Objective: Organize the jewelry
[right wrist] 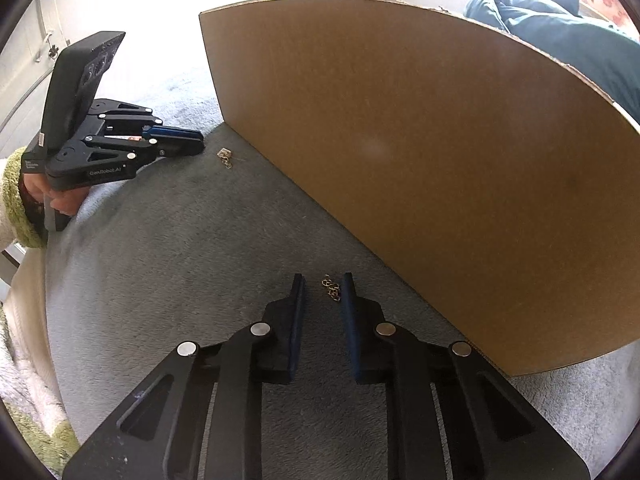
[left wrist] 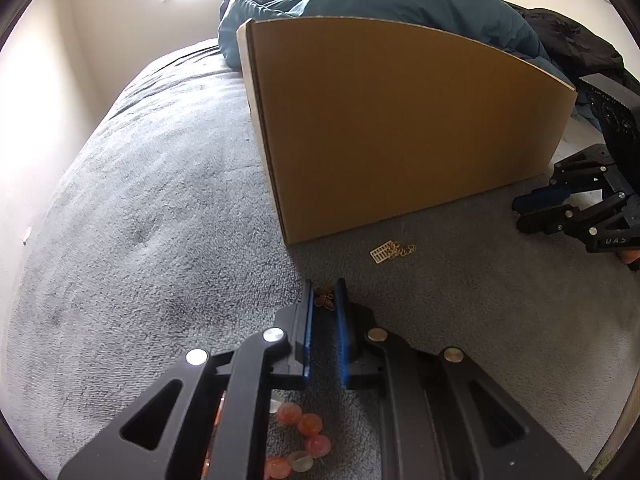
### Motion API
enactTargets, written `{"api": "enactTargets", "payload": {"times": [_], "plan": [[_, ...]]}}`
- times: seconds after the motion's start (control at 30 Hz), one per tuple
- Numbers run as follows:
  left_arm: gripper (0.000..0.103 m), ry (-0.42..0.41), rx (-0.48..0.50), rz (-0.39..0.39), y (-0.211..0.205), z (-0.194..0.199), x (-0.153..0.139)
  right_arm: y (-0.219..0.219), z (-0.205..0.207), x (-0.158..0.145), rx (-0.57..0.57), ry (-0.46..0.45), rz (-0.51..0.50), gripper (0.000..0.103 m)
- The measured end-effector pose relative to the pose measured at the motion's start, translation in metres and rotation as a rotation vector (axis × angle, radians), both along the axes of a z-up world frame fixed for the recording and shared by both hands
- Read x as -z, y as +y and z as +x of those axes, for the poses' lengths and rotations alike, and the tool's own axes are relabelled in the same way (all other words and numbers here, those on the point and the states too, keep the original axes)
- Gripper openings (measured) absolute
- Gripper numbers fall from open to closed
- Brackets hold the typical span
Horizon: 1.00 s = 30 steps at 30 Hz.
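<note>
Beads [left wrist: 304, 440] lie on the bed [left wrist: 140, 240] under my left tongs [left wrist: 325, 300], which pinch a butterfly charm [left wrist: 325, 299]. Gold tag [left wrist: 382, 254] sits by the box [left wrist: 400, 120]. Right tongs [right wrist: 323, 288] straddle a chain [right wrist: 331, 287], not squeezing yet. Chain's thin, so the pads could close on fleece and miss it.

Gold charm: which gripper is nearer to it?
Left. The left gripper, shut on a pendant, is just short of the charm; the right gripper is farther along the box, straddling a chain.
</note>
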<state>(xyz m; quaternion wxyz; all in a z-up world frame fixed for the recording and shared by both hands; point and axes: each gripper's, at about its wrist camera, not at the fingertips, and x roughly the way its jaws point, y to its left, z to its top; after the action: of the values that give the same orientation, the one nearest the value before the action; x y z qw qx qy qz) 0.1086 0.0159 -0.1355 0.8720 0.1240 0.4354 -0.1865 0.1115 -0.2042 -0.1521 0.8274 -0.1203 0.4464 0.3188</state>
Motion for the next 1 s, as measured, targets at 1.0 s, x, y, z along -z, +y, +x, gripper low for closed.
{"api": "enactTargets", "payload": {"times": [1.0], "plan": [[0.009, -0.045, 0.006, -0.014, 0.002, -0.005, -0.009, -0.007, -0.02, -0.021, 0.011, -0.061, -0.007, 0.001]]}}
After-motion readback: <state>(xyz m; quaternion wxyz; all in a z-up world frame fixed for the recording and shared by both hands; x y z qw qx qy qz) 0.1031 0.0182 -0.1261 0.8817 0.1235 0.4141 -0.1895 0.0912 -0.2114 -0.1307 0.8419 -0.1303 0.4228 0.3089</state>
